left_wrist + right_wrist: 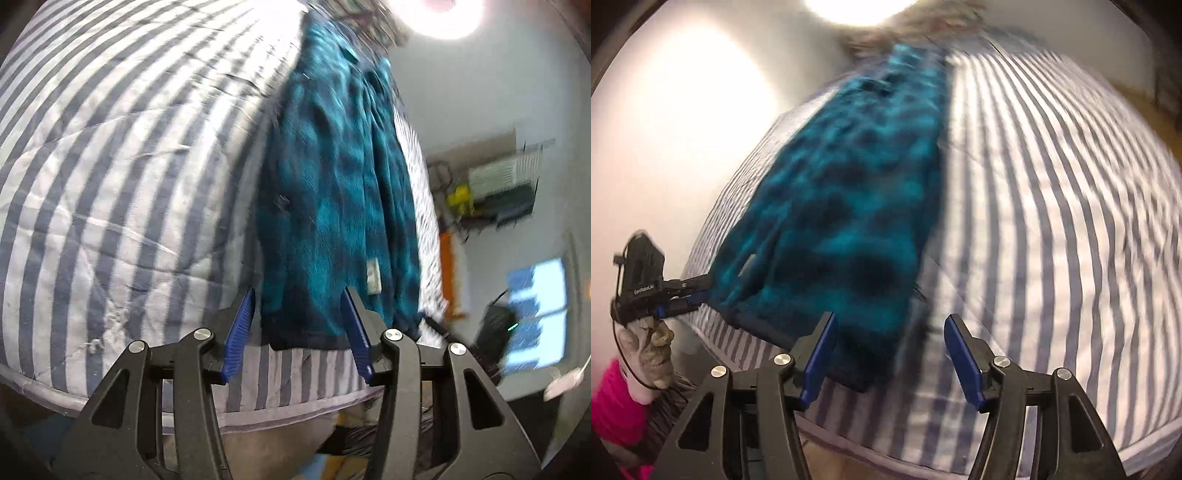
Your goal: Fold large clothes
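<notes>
Both tools stand apart over the near hem of the teal fleece garment (332,192) on the striped bed (110,184); the left tool (299,325) and right tool (890,350) should pinch both hem corners evenly before folding.

No text can be read with confidence. The left gripper (701,290), seen from the right wrist camera, carries a line of pale lettering on its black body, too small and blurred to make out. A white sewn-in label (373,276) on the teal fleece garment (332,206) shows no legible print.
</notes>
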A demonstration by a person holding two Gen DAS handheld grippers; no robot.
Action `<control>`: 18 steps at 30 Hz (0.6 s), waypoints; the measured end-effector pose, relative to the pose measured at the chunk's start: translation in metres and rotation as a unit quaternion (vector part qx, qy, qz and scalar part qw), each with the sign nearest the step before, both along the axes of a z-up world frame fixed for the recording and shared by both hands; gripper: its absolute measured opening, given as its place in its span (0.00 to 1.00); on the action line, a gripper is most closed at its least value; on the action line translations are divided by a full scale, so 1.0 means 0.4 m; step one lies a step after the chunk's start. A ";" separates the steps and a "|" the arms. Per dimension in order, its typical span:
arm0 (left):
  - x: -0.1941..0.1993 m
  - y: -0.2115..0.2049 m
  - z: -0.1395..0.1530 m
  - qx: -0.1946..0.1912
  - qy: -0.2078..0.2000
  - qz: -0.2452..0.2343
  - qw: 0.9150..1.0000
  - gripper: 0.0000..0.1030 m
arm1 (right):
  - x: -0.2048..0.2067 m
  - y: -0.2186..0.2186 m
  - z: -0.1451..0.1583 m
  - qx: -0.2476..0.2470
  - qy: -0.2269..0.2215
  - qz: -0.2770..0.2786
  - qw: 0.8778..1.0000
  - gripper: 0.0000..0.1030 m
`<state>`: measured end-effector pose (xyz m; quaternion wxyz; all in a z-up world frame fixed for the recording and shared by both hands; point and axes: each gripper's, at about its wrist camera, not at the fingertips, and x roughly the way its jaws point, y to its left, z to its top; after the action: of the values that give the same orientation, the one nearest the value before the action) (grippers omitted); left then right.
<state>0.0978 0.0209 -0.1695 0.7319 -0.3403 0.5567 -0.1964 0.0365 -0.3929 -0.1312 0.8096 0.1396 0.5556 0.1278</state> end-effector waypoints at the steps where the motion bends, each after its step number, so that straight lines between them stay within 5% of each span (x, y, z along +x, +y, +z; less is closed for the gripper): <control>1: 0.004 0.010 -0.005 -0.009 0.003 0.008 1.000 0.47 | 0.002 -0.009 -0.014 0.017 0.011 -0.005 1.000 0.61; 6: 0.020 -0.037 -0.040 -0.005 0.028 -0.039 0.999 0.47 | 0.028 -0.029 -0.074 0.086 0.048 -0.008 0.995 0.62; 11: 0.011 -0.085 -0.031 0.036 0.014 -0.070 0.997 0.34 | 0.044 -0.024 -0.084 0.136 0.056 0.000 0.989 0.62; 13: 0.013 -0.088 -0.027 0.032 0.014 -0.071 0.997 0.25 | 0.052 -0.011 -0.092 0.162 0.068 0.015 0.984 0.48; 18: 0.018 -0.106 0.003 0.034 0.000 -0.079 0.996 0.15 | 0.067 0.068 -0.114 0.160 0.084 0.058 0.982 0.32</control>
<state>0.1052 -0.0213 -0.1682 0.7252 -0.2701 0.5882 -0.2349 0.0631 -0.3658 -0.1770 0.7185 0.2453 0.6008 0.2501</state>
